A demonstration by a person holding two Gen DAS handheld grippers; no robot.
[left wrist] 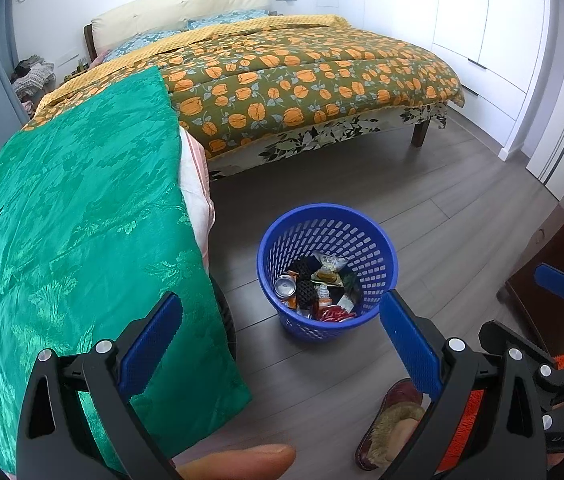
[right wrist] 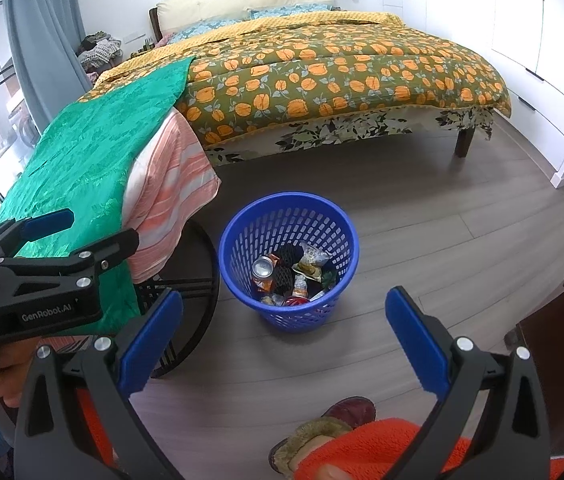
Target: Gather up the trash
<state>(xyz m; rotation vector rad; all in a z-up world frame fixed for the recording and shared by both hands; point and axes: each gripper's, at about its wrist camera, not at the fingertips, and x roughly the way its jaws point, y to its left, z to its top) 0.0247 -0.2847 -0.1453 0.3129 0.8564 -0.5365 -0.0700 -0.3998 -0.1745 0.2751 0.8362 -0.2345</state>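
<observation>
A blue mesh basket stands on the wooden floor, straight ahead in both views. Inside lie a crushed can, a snack wrapper, black mesh foam and other scraps. My left gripper is open and holds nothing, hovering above and short of the basket. My right gripper is also open and holds nothing, at about the same height. Each gripper shows in the other's view: the right gripper at the right edge, the left gripper at the left.
A green cloth drapes over a round black-framed table left of the basket. A bed with an orange-flowered quilt lies behind. Below the grippers are a slippered foot and an orange sleeve. Dark furniture stands on the right.
</observation>
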